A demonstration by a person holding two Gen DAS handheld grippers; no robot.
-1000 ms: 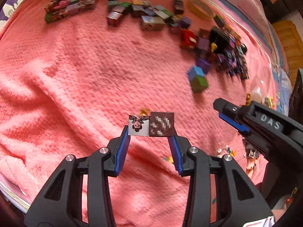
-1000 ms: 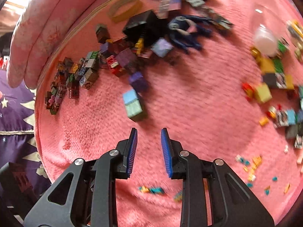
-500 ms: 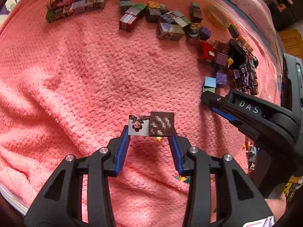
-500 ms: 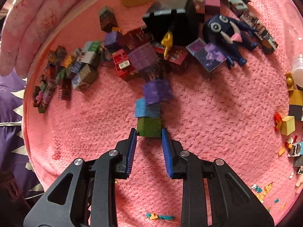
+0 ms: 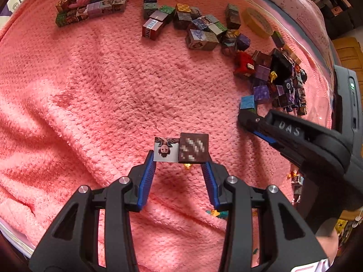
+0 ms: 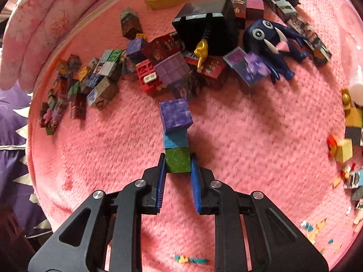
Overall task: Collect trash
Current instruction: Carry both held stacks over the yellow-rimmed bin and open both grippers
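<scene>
Two grippers work: the left gripper (image 5: pixel 179 163) pinches a cube pair (image 5: pixel 181 150), freeing the right gripper (image 6: pixel 178 163), whose pads bracket the green cube (image 6: pixel 177 160) for pickup.

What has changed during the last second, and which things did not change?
The right gripper moved forward over the pink blanket to the green and blue block. Its fingers now stand on both sides of the block's green end; a firm grip cannot be confirmed. The left gripper kept its hold on the two joined cubes. The purple cube and the block pile did not shift.
</scene>
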